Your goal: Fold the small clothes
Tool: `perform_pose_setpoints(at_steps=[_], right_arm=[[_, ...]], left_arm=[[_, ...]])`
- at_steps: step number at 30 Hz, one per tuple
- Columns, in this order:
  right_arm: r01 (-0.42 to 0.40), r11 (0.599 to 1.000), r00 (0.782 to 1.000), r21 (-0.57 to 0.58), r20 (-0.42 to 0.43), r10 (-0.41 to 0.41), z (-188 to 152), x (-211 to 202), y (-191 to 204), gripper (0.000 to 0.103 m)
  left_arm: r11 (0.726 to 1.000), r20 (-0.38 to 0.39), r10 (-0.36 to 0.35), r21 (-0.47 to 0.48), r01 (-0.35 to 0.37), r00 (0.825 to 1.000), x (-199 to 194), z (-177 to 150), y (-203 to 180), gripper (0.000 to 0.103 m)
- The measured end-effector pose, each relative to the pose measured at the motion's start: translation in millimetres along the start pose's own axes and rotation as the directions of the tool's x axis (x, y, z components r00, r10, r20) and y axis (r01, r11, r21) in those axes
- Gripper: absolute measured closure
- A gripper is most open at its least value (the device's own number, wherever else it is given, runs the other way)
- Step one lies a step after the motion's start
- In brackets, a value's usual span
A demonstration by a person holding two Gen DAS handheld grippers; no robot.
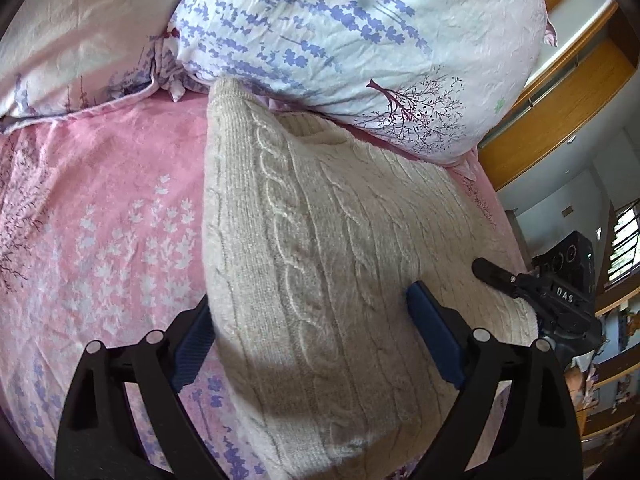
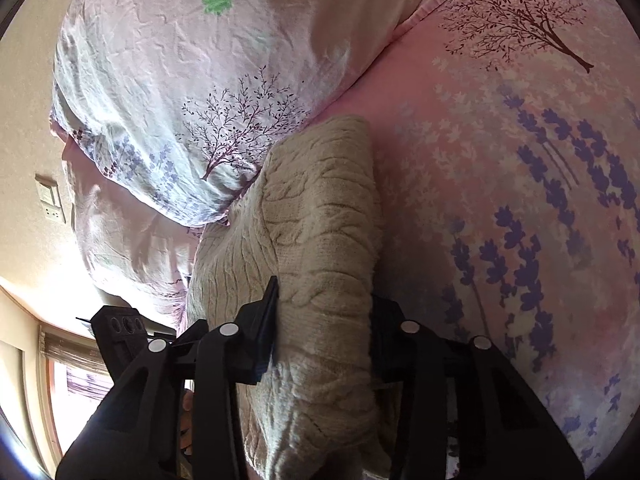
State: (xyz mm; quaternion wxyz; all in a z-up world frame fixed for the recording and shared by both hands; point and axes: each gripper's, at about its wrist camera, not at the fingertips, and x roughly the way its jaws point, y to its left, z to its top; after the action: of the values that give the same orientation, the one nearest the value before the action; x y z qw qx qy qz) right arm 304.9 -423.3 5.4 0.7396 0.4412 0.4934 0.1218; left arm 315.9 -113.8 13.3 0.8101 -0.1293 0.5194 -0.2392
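Note:
A cream cable-knit sweater (image 1: 320,248) lies folded into a long strip on the pink bed sheet (image 1: 100,208), its far end against a pillow. My left gripper (image 1: 308,328) has its blue pads wide apart on either side of the near part of the sweater. In the right wrist view the sweater (image 2: 320,240) runs between the black fingers of my right gripper (image 2: 324,332), which squeeze a thick bunch of the knit. The right gripper also shows in the left wrist view (image 1: 540,292), at the sweater's right edge.
A white pillow with purple flowers (image 1: 360,32) and a pink one (image 1: 72,40) lie at the head of the bed. A wooden headboard (image 1: 560,112) and the bed's right edge (image 1: 500,216) are at the right. A wall with a socket (image 2: 52,200) is at left.

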Motion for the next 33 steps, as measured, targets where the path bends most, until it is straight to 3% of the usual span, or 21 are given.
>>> perform_pose_setpoints(at_steps=[6, 8, 11, 18, 22, 25, 29, 31, 33], right_arm=[[-0.016, 0.999, 0.999, -0.034, 0.035, 0.017, -5.6, -6.8, 3.5, 0.07], [-0.029, 0.999, 0.998, -0.043, 0.051, 0.031, -8.7, -11.4, 7.0, 0.071], [-0.041, 0.997, 0.996, -0.068, 0.073, 0.046, -15.8, -20.3, 15.1, 0.072], [-0.052, 0.98, 0.995, -0.193, 0.074, 0.067, -45.9, -33.4, 59.6, 0.073], [-0.04, 0.963, 0.999, -0.265, 0.015, 0.046, -57.3, -7.5, 83.4, 0.073], [-0.063, 0.948, 0.998, -0.312, -0.014, 0.062, -62.2, 18.6, 108.0, 0.074], [-0.091, 0.915, 0.994, -0.393, 0.014, 0.104, -70.2, 37.8, 136.4, 0.074], [-0.067, 0.918, 0.998, -0.392, -0.01, 0.069, -72.0, 56.9, 134.3, 0.074], [-0.005, 0.927, 0.998, -0.374, -0.056, -0.017, -74.5, 85.3, 121.7, 0.074]], left_arm=[[0.997, 0.028, -0.055, -0.048, 0.056, 0.998, -5.3, 2.2, 9.1, 0.037], [0.994, 0.038, -0.078, -0.072, 0.081, 0.996, -10.5, 2.1, 13.3, 0.052], [0.992, 0.053, -0.102, -0.068, 0.106, 0.993, -20.5, 0.3, 12.9, 0.062], [0.992, 0.063, -0.121, 0.025, 0.12, 0.991, -65.8, -22.1, 12.0, 0.065], [0.998, 0.083, -0.064, 0.026, 0.062, 0.995, -95.9, -30.0, 37.1, 0.065], [1.0, 0.14, 0.003, 0.022, -0.007, 0.99, -123.9, -23.9, 53.6, 0.065], [1.0, 0.184, 0.024, -0.009, -0.023, 0.983, -157.8, -20.5, 87.1, 0.064], [0.998, 0.168, 0.034, -0.057, -0.025, 0.985, -158.0, -20.2, 108.6, 0.064], [0.993, 0.121, 0.064, -0.108, -0.051, 0.991, -150.1, -25.6, 130.3, 0.064]])
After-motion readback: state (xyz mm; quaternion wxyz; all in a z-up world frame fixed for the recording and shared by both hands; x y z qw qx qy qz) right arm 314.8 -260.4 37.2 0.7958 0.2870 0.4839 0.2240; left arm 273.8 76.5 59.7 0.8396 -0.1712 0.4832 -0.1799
